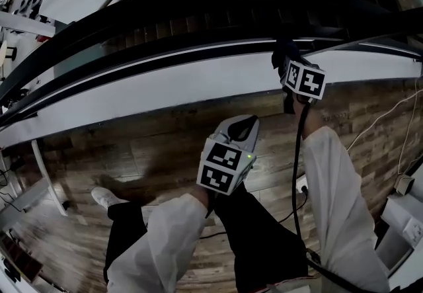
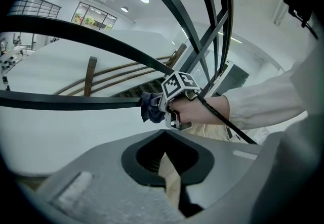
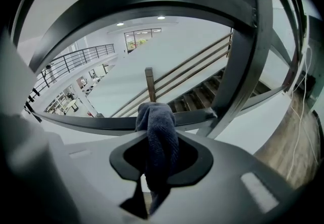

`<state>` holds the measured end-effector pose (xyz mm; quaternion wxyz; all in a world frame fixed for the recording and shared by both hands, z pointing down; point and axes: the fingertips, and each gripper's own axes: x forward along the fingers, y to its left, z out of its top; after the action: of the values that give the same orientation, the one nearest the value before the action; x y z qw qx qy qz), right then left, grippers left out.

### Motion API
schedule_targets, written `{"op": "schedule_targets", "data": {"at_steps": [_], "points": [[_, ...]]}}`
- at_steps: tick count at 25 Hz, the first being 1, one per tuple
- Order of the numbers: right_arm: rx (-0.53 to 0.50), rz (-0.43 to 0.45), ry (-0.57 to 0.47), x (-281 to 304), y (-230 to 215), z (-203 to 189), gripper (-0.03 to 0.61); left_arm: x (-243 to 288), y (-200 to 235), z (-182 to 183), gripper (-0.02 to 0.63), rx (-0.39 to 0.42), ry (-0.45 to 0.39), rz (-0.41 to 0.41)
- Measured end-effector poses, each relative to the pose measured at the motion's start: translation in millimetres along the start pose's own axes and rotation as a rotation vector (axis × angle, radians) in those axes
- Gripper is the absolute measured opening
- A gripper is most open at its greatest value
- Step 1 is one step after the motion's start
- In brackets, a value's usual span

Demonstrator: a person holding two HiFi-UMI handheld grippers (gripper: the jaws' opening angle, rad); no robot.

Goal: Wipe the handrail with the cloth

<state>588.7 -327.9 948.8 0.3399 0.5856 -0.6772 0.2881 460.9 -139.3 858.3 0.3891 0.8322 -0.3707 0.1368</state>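
Pinching the cloth (image 3: 158, 139) tight, the right gripper (image 1: 289, 65) is pressing it over the top edge of the black handrail (image 3: 86, 122), near a slanting post (image 3: 238, 81). The left gripper (image 1: 240, 127) is hanging lower above the wooden floor (image 1: 132, 153), its jaws drawn together with nothing between them.

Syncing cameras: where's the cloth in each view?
Head view: cloth upper right, at the handrail.
Left gripper view: centre, against the handrail.
Right gripper view: lower centre, pinched by the right gripper.
Shared landmark: the dark handrail at the cloth.
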Motion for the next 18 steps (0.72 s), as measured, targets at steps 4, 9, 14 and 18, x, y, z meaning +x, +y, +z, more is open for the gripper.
{"op": "schedule_targets", "data": {"at_steps": [4,9,14,18], "points": [[-0.001,-0.021,-0.002,-2.0,-28.4,2.3,0.080,15.4,-15.2,-3.8,0.003,-0.004,0.014,-0.020],[0.021,-0.047,0.000,-1.2,-60.8,2.7,0.080,31.6,-25.2,-1.8,0.003,0.005,0.019,-0.027],[0.074,-0.059,0.000,-0.1,-76.8,0.4,0.080,39.8,-27.0,2.0,0.003,0.010,0.018,-0.023],[0.055,-0.072,0.014,-2.3,-85.6,0.6,0.080,45.3,-31.5,12.7,0.003,-0.011,-0.005,-0.013]]}}
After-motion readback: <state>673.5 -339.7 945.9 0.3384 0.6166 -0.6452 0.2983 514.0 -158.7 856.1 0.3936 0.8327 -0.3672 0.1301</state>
